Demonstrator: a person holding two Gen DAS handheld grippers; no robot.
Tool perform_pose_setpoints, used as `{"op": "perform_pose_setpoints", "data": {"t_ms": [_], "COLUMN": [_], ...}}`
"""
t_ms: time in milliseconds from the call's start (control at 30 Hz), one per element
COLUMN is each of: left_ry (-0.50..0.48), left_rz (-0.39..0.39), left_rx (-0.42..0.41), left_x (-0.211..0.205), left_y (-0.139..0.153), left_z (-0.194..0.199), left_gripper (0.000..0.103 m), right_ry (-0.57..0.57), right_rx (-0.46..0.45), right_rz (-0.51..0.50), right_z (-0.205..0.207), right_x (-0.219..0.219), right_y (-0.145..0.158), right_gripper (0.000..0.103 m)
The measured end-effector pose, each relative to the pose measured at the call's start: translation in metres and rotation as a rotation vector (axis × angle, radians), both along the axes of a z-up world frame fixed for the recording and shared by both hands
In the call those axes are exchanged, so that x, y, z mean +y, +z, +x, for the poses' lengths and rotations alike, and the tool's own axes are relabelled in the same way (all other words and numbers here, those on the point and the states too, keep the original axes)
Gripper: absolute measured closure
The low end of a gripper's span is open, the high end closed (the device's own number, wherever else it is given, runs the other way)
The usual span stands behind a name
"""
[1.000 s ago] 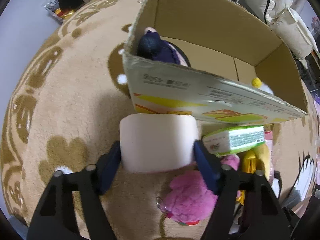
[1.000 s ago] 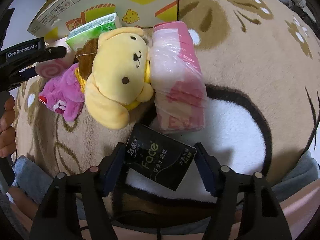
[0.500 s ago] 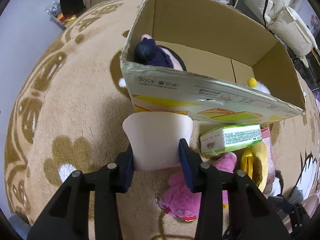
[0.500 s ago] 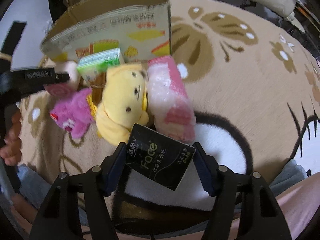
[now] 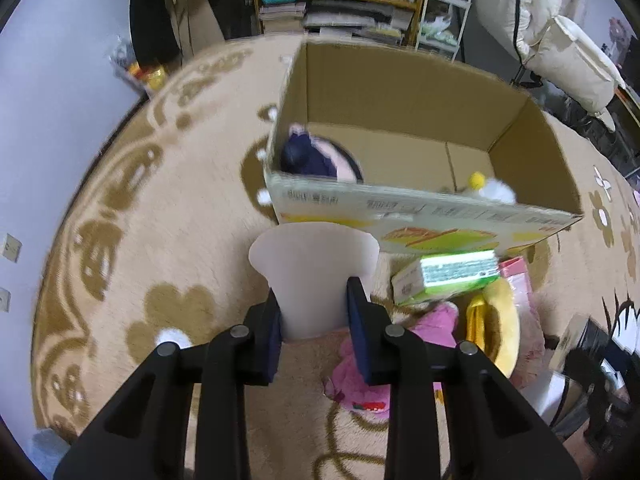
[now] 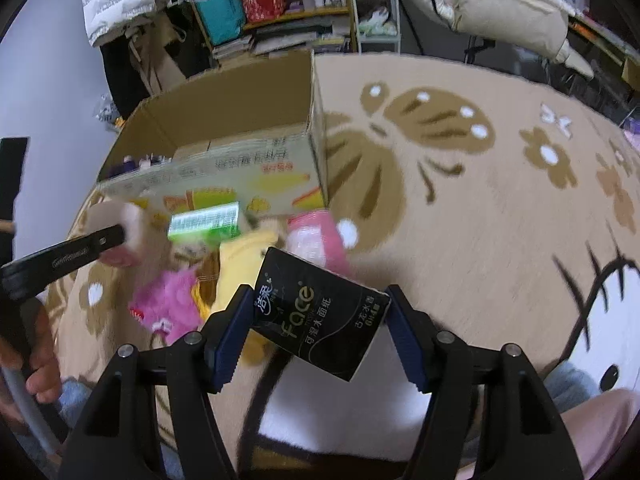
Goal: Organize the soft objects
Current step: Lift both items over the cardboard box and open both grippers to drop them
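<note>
A pale pink foam block is bulging, pinched at its near end; a black tissue pack (white "Face" lettering) is hanging tilted above the carpet.

A tan rug with brown flower and butterfly patterns is covering the floor; beyond its far edge a cluttered wooden shelf is standing, a pale wall rising left of the shelf

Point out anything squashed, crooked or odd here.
The pale foam block is pinched into a waist by the left gripper, flaring wide above. The black tissue pack sits crooked in the right gripper. Nothing else stands out.
</note>
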State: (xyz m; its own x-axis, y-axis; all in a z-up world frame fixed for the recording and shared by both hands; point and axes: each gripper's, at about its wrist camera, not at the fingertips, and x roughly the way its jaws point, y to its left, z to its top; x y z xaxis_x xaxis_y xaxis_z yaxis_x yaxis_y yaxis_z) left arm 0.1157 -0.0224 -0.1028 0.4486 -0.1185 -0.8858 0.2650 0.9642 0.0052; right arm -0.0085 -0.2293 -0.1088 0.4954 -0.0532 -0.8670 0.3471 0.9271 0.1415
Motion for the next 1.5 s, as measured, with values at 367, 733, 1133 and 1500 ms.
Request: {"op": "perform_pose_setpoints", "data": {"t_ms": [367, 733, 1133, 1500], "left_ry": [-0.014, 0.001, 0.018, -0.013], "left_rz": [-0.011, -0.001, -0.002, -0.001], "left_rx": [-0.246, -0.366, -0.351, -0.312], "left_x": [0.0, -0.009, -0.023, -0.035], "left_y": [0.073, 0.091, 0.069, 0.048], "left_z": [-0.019, 0.005, 0.033, 0.04], "left_gripper": [0.075, 0.075, 0.073, 0.069], "right_ry": [0.038, 0.122, 0.161, 0.242], "right_rx": [-0.148, -0.221, -0.255, -0.228], "right_rz": [-0.029, -0.078, -0.056, -0.037], "right_z": [0.029, 0.072, 0.108, 0.124], "right_x": [-0.007, -0.003, -0.011, -0.006], "right_y": [0.046, 0.056, 0.047, 0.026], "right_gripper": [0.033, 0.033, 0.033, 0.032]}}
